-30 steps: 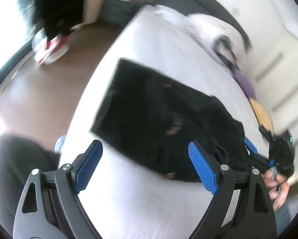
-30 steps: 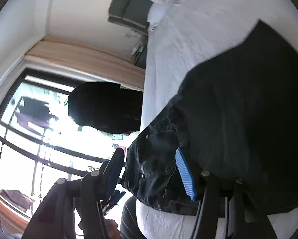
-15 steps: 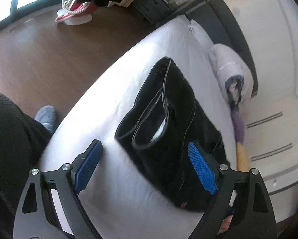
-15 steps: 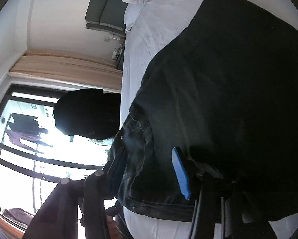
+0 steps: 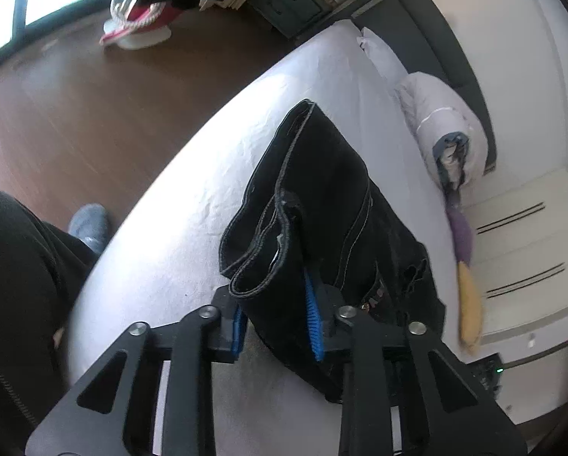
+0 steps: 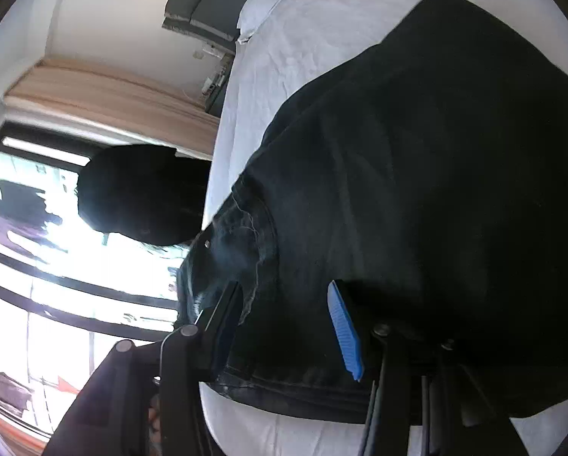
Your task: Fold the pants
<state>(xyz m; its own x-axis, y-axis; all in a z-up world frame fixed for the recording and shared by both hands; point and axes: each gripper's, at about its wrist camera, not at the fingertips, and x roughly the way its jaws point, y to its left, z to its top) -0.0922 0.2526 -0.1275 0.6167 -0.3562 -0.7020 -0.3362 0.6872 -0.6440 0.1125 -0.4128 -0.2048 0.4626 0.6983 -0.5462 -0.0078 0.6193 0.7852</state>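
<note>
While the black pants (image 5: 333, 205) lie on the white bed sheet (image 5: 192, 197), their long axis runs away from the left gripper (image 5: 274, 321) toward the rolled duvet (image 5: 447, 129). Left jaws are pinched on the hem end, lifted off the sheet. Right gripper (image 6: 284, 323) sits at the waistband end (image 6: 246, 250), jaws part open around the fabric; whether it grips cannot be told. Judgement: the hem, nearer the left hand, must travel along that axis toward the waistband.
</note>
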